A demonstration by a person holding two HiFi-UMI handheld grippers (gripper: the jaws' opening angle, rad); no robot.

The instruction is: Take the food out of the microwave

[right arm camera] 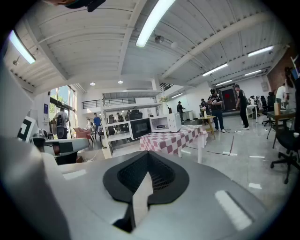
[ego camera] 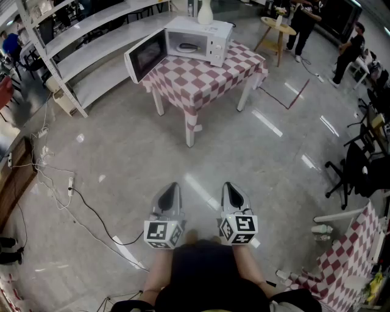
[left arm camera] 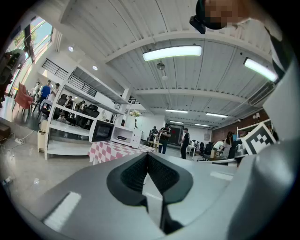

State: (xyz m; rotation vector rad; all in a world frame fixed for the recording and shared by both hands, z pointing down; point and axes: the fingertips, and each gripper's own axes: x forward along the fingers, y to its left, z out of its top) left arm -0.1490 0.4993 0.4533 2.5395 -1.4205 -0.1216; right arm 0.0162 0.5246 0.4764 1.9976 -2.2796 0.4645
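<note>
Right at the person's front, the left gripper [ego camera: 173, 187] and the right gripper [ego camera: 228, 186] were held side by side above the bare floor [ego camera: 122, 164]. Both pointed ahead at the goal. The left gripper's jaws were pressed fully together with nothing between them. The right gripper's jaws met the same way, and it carried nothing either. No grip on anything, then, and both tools were well apart from the work.

Across a wide stretch of shiny floor stood the table [ego camera: 244, 61] in its red-and-white checked cloth. On its far end sat the white microwave [ego camera: 218, 41], with a pale vase [ego camera: 205, 12] on top. The good news was that the door [ego camera: 145, 56] already hung wide open, swung out past the table's edge, so that step looked done. Inside the lit cavity lay the food [ego camera: 187, 46], a small dark dish by the look of it, too small to tell what was on it. It was untouched and sat right where it had been heated.

By my reckoning the task had barely begun. The whole approach was left, then opening a gripper, reaching in past the door, closing on the dish and drawing it out. Far beyond, people stood about a small round table [ego camera: 275, 24].
</note>
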